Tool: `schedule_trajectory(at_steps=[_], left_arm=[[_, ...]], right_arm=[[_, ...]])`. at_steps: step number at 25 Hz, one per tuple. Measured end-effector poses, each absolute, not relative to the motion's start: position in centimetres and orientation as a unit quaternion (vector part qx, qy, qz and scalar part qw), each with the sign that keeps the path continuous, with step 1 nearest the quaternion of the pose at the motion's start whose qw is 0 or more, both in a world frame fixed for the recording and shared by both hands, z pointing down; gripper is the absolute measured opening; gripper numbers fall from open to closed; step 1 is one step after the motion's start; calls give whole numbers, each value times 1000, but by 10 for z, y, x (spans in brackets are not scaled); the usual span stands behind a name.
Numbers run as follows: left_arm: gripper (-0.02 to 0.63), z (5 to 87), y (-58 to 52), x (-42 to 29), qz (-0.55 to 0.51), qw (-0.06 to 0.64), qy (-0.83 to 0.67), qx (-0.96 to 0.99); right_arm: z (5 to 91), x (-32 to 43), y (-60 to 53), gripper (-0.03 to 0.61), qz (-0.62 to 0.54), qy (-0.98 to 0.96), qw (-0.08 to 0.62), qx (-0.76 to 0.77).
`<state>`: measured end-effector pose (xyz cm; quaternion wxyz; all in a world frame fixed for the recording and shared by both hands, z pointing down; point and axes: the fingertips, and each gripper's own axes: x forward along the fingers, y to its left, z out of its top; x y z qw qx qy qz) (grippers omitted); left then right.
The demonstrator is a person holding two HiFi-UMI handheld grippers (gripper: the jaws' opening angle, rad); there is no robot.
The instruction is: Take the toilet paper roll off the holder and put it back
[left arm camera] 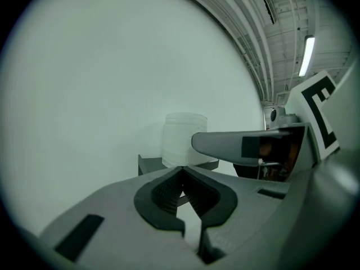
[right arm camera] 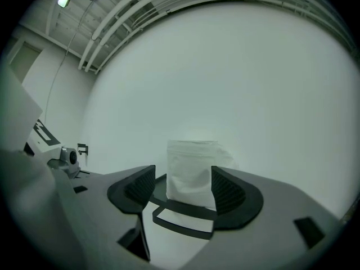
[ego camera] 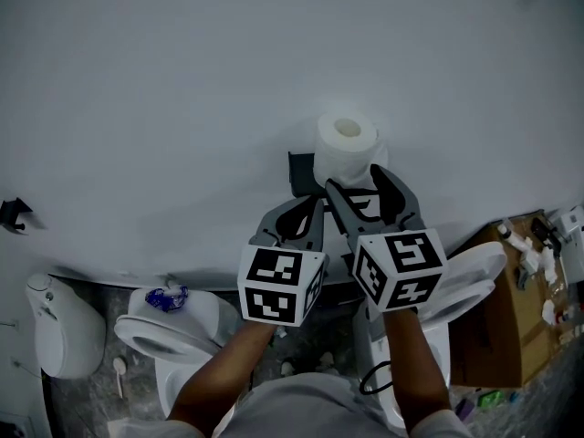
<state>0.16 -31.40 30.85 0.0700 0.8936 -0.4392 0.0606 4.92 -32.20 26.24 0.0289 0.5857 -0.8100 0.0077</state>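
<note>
The white toilet paper roll [ego camera: 345, 149] stands upright on the dark holder [ego camera: 299, 173] fixed to the white wall. My right gripper [ego camera: 354, 181] is open, its two jaws spread on either side of the roll's lower part. In the right gripper view the roll [right arm camera: 191, 170] sits between the ribbed pads [right arm camera: 225, 187], with a gap on the left side, and the holder's dark frame [right arm camera: 181, 218] runs under it. My left gripper [ego camera: 310, 210] is shut on nothing, just left of and below the roll. In the left gripper view the roll [left arm camera: 184, 139] rises behind the closed tips [left arm camera: 181, 172].
Below the holder stand two white toilets [ego camera: 173, 331] [ego camera: 465, 276] on a grey speckled floor. A cardboard box [ego camera: 502, 322] with small items is at the right. A white fixture [ego camera: 55, 331] and a black wall hook [ego camera: 14, 213] are at the far left.
</note>
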Motion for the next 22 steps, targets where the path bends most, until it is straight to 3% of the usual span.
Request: schedule_trajectory(at_steps=[12, 22], left_arm=[[3, 315, -313, -4, 67, 76, -459, 882], [3, 319, -318, -2, 68, 80, -461, 881]], right_arm=[[256, 54, -346, 376, 20, -803, 30, 595], [261, 51, -364, 394, 39, -810, 64, 581]])
